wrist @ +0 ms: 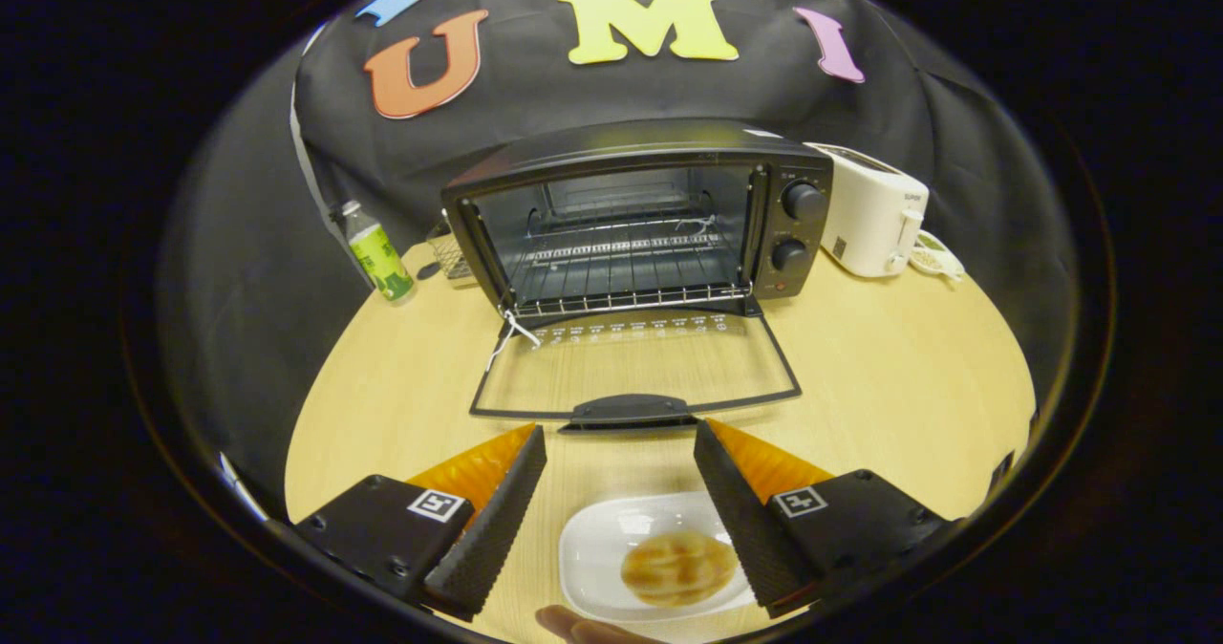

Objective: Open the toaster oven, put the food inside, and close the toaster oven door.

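golden round bun (678,568) on white dish (597,548), tongs (621,443) spread wide (holding nothing), toaster oven (635,219) door down

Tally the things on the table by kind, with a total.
Toaster oven, door open: 1
White toaster: 1
Bottle: 1
White dish: 1
Bun on the dish: 1
Wire basket behind the oven: 1
Total: 6
The tool is open above the dish.
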A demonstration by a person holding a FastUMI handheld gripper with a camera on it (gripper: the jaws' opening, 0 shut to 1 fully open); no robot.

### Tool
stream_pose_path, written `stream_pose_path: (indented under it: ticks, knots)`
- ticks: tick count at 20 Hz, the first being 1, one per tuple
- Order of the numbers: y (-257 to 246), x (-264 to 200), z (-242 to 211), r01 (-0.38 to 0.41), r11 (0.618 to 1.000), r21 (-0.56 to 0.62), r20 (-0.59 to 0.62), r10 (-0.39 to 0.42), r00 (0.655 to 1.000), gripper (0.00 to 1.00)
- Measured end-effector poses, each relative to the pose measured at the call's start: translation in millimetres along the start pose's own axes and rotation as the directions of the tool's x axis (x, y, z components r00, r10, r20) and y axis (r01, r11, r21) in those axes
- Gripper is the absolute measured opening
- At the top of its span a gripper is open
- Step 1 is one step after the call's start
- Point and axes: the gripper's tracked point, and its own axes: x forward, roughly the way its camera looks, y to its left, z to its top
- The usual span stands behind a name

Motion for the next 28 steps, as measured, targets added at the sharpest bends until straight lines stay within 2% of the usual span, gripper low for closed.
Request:
stream_pose_path:
  ticks: [3, 6, 16, 24, 28]
  knots:
    - [-12, -23, -17, 0.011, 0.999, -0.042, -0.002, -0.011, 1.0, 1.0]
    - [-15, -33, -42, -0.02, 0.999, -0.033, -0.05, 0.018, 0.999, 1.0]
    - [-26, -35, -101, -0.039, 0.998, -0.045, -0.152, 0.032, 0.988, 1.0]
    - [-36, -27, -108, 0.042, 0.99, -0.134, -0.097, -0.055, 0.994, 0.99]
    - [-43, -27, -108, 0.053, 0.996, -0.068, -0.068, -0.058, 0.996, 0.99]
